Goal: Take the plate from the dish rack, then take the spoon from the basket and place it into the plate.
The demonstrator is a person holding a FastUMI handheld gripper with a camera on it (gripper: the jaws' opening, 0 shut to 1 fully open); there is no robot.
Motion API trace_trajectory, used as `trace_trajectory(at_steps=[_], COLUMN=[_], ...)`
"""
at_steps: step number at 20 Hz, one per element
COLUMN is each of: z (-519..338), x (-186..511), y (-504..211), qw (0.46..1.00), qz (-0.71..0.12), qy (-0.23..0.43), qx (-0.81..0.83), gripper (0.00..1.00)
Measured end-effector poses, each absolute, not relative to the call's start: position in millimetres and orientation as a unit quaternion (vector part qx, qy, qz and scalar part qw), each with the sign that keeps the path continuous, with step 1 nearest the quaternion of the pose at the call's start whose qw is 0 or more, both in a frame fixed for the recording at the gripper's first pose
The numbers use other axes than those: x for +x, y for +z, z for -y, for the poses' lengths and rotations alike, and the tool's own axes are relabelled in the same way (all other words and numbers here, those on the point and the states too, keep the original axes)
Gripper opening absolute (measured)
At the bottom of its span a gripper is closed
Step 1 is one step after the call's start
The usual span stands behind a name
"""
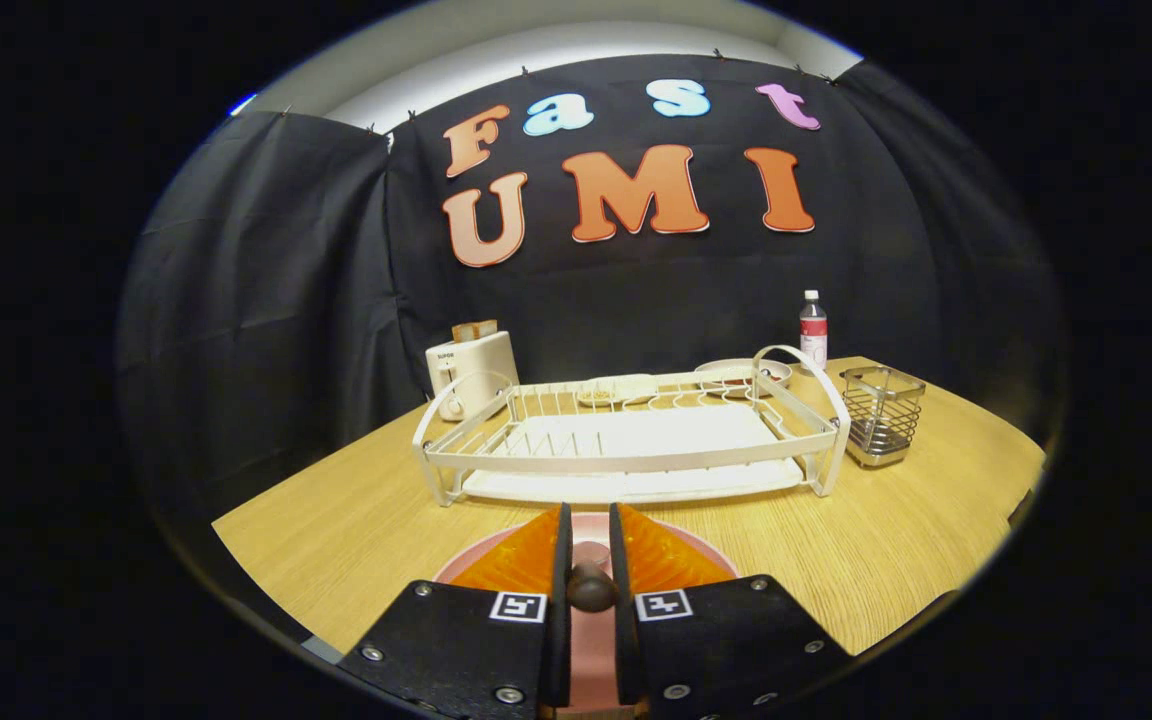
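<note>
A pink plate (696, 548) lies flat on the wooden table, right under my fingers and in front of the white dish rack (636, 440). My gripper (588, 512) hangs over the plate with its fingers drawn close together. Between them sits the spoon (591, 588): its dark rounded handle end faces me and a paler part runs forward in the narrow gap. Both fingers press on it. The rest of the spoon is hidden by the fingers. The wire basket (881, 415) stands to the right of the rack and looks empty.
A white toaster (471, 375) with toast stands behind the rack's left corner. A shallow dish (736, 375) and a small plate (616, 390) lie behind the rack, and a water bottle (813, 330) stands behind the basket. The table's edge (936, 600) curves near on the right.
</note>
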State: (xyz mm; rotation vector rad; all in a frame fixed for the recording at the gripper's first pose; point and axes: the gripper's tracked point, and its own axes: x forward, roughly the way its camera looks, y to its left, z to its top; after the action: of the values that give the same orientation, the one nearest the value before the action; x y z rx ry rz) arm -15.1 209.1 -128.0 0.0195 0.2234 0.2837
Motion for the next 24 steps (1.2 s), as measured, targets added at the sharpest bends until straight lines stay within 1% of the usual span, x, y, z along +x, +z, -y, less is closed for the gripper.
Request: trace_trajectory(at_steps=[5, 6, 7, 8, 9, 10, 12, 14, 22, 24], z=[-203, -203, -201, -198, -194, -191, -181, -166, -91, -78], x=[-20, -21, -21, -20, -20, -19, -20, -17, 5, 6], y=[-146, -143, -141, -138, -134, -130, -120, -108, -46, -28], qw=[0.981, 0.981, 0.982, 0.982, 0.983, 0.983, 0.984, 0.986, 0.995, 0.997], qz=[-0.138, -0.136, -0.132, -0.129, -0.127, -0.125, -0.123, -0.116, -0.072, -0.059], qy=[0.136, 0.137, 0.137, 0.136, 0.134, 0.133, 0.129, 0.12, 0.055, 0.047], qx=[0.008, 0.008, 0.006, 0.004, 0.003, 0.005, 0.004, -0.006, -0.028, -0.021], gripper=[0.25, 0.38, 0.48, 0.61, 0.67, 0.78, 0.9, 0.97, 0.97, 0.97])
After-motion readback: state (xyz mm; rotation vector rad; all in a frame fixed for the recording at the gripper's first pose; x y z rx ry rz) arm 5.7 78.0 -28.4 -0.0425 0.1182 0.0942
